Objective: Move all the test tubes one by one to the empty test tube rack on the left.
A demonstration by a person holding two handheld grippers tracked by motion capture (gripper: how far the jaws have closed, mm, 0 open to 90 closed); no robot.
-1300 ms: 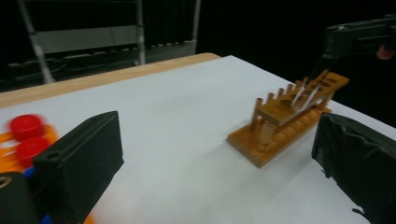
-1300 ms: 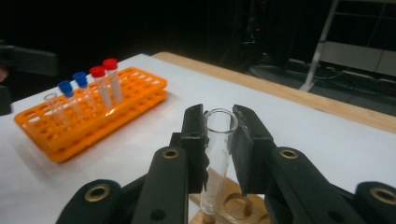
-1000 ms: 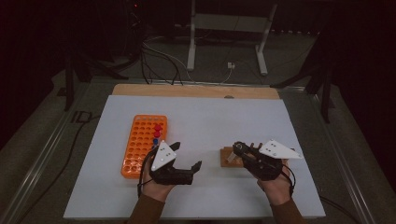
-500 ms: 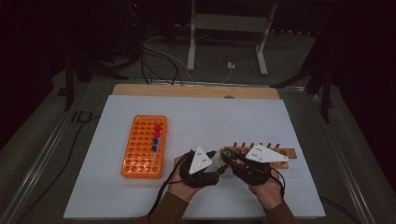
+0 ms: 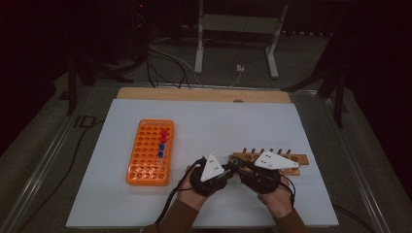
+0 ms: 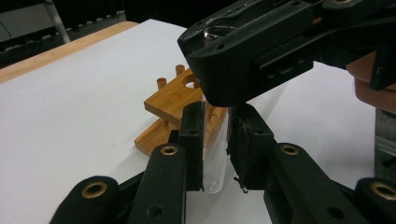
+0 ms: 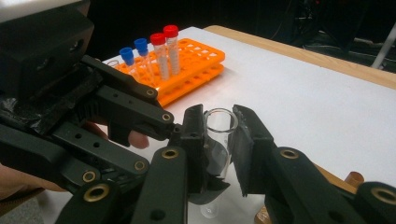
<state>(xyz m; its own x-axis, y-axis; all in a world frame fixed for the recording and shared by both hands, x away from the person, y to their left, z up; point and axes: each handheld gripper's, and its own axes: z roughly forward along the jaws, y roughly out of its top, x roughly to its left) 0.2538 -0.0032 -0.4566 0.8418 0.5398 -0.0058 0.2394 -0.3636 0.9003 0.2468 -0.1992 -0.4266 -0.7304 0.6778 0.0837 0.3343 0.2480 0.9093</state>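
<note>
The wooden rack (image 5: 272, 162) stands just behind both grippers, the orange rack (image 5: 150, 151) to their left; bare sheet (image 5: 233, 121) lies beyond.

A clear glass test tube (image 7: 218, 140), open-mouthed and uncapped, stands upright above the white table near its front edge, just right of the middle. Its rounded bottom (image 6: 212, 179) hangs clear of the surface, beside the left end of the wooden rack (image 5: 270, 162).
</note>
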